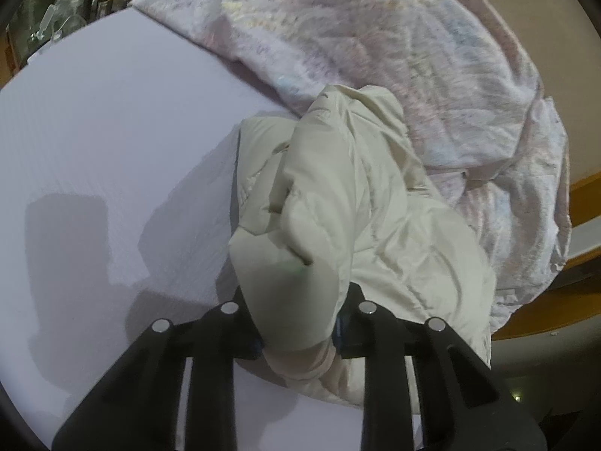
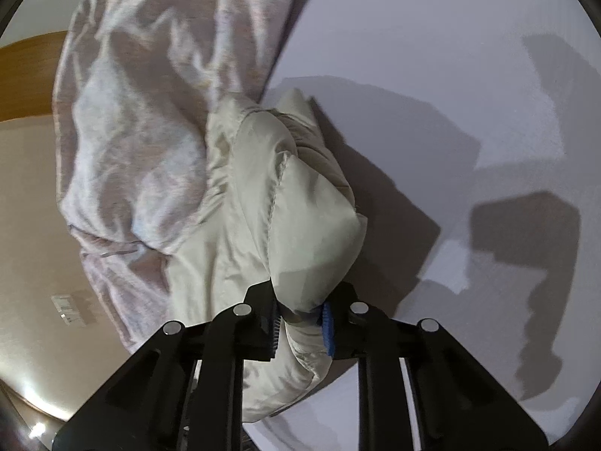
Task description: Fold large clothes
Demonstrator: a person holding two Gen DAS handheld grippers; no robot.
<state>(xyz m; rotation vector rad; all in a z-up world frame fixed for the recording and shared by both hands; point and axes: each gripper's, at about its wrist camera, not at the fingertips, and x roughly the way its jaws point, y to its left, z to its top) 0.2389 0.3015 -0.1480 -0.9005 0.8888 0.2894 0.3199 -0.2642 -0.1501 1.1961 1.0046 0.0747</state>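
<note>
the jacket [image 1: 353,203] is a cream, puffy, quilted garment with a slight sheen, lying bunched on a pale lilac bed [image 1: 94,143]. its padding stands up in soft lobes, with stitched seams running between them and many small creases across the shell. in the left wrist view it sits at the middle of the frame, its far side pushed against a crumpled blanket [image 1: 394,49] with a faint pastel print, which takes up the upper right of the bed. a wooden edge shows at the right, past the blanket.

the left gripper [image 1: 298,334] is clamped on a thick padded fold of the jacket; the fabric bulges out ahead of the black fingers [image 1: 229,338] and fills the gap between them.

in the right wrist view the jacket [image 2: 285,206] again lies in the middle, with the blanket [image 2: 150,112] to its left and the bare bed [image 2: 432,56] to its right. a raised seam with puckered stitching runs down the nearest lobe. the right gripper [image 2: 300,323] pinches a rounded puff of that lobe, squeezed narrow between blue ribbed pads [image 2: 327,329]. hard shadows of the grippers fall on the bed.
</note>
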